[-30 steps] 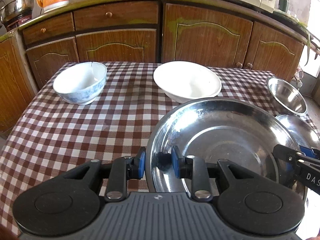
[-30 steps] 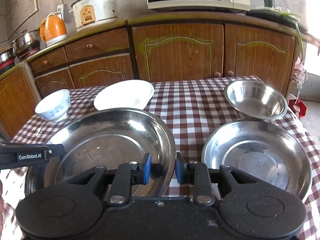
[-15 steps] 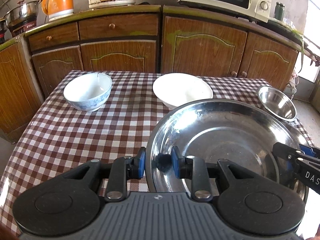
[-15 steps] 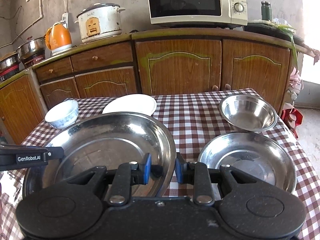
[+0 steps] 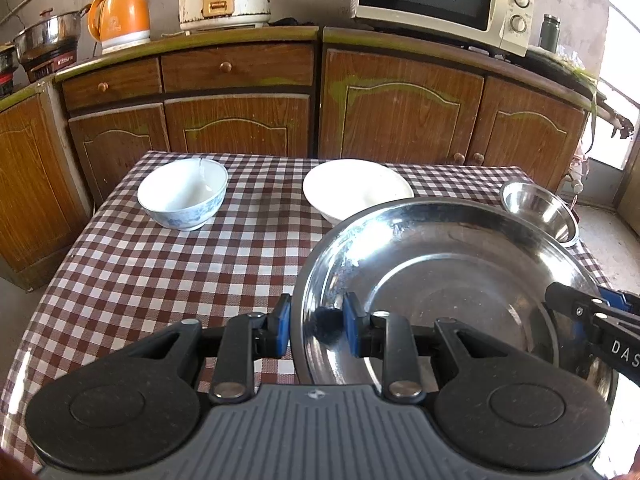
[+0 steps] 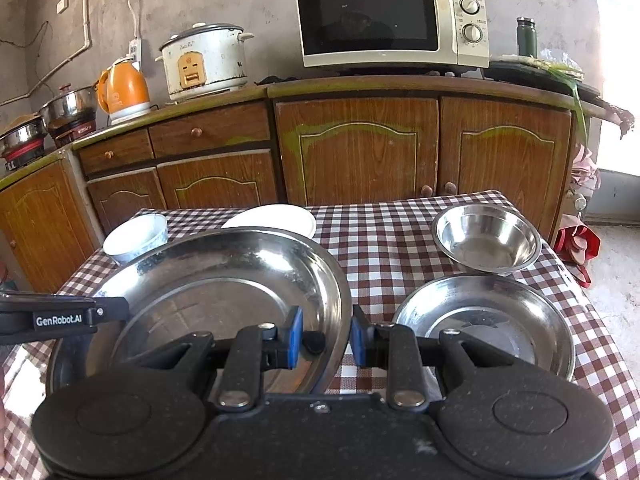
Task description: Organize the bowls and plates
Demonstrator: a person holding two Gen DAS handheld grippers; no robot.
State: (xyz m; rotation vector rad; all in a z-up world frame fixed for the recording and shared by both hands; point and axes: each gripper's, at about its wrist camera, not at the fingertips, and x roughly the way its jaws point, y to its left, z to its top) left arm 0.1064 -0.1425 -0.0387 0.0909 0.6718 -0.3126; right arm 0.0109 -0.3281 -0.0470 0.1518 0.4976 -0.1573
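A large steel plate (image 5: pixel 448 280) (image 6: pixel 224 292) hangs above the checkered table (image 5: pixel 168 264), held by both grippers. My left gripper (image 5: pixel 314 330) is shut on its left rim. My right gripper (image 6: pixel 324 342) is shut on its right rim, and its fingers (image 5: pixel 576 308) show in the left wrist view. A smaller steel plate (image 6: pixel 488 320) lies on the table below and to the right. A steel bowl (image 6: pixel 486 238) (image 5: pixel 538 210) stands behind it. A white plate (image 5: pixel 356 188) (image 6: pixel 276 218) and a blue-white bowl (image 5: pixel 182 194) (image 6: pixel 134 236) stand at the back.
Wooden cabinets (image 6: pixel 356 152) run behind the table, with a microwave (image 6: pixel 388 24), a rice cooker (image 6: pixel 204 62) and an orange kettle (image 6: pixel 124 90) on the counter. A red bag (image 6: pixel 576 244) lies on the floor to the right.
Both grippers have lifted the large steel plate higher above the table. The dishes on the table now look smaller and lower in both views.
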